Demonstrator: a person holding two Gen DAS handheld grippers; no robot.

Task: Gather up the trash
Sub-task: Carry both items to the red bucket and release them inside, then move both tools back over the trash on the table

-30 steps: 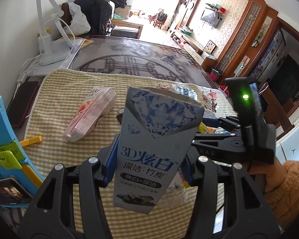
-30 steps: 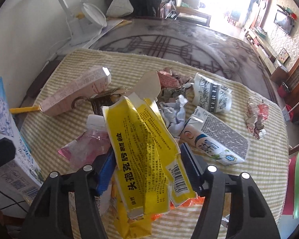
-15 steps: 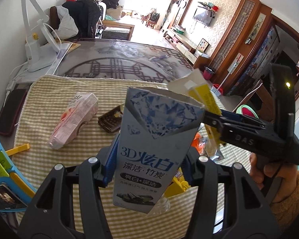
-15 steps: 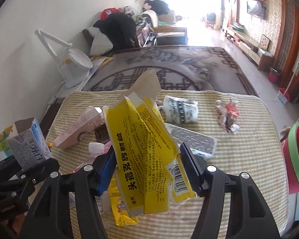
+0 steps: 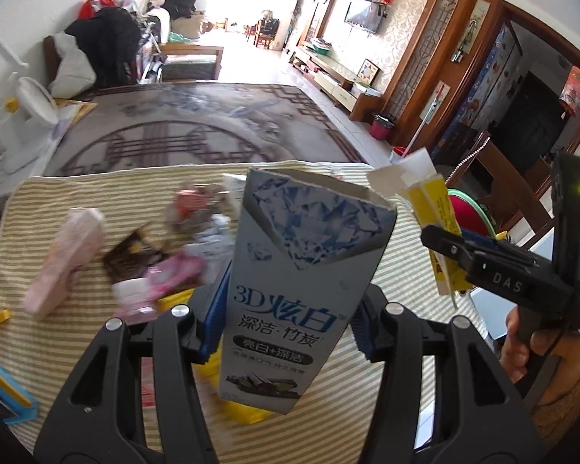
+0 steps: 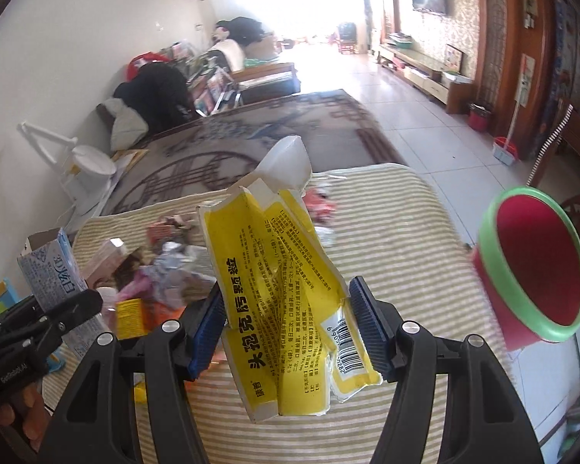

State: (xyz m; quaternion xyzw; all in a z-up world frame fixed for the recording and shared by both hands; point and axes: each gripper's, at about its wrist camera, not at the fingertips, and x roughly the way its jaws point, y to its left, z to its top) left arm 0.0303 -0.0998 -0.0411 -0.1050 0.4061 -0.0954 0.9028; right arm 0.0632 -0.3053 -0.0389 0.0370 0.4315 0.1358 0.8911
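— So, what's in your tongs?
— My left gripper (image 5: 290, 321) is clamped on a torn-open toothpaste box (image 5: 305, 270); my right gripper (image 6: 286, 328) pinches a flattened yellow box (image 6: 286, 301), both above the striped cloth (image 6: 386, 232).
— And the bin (image 6: 529, 270)?
— Red, green-rimmed, just past the cloth's right edge; nothing visible inside.

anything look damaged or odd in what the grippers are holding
Both are damaged. The blue toothpaste box in the left hand-held gripper has a ragged, torn-open top. The yellow box in the right hand-held gripper is crushed flat and ripped.
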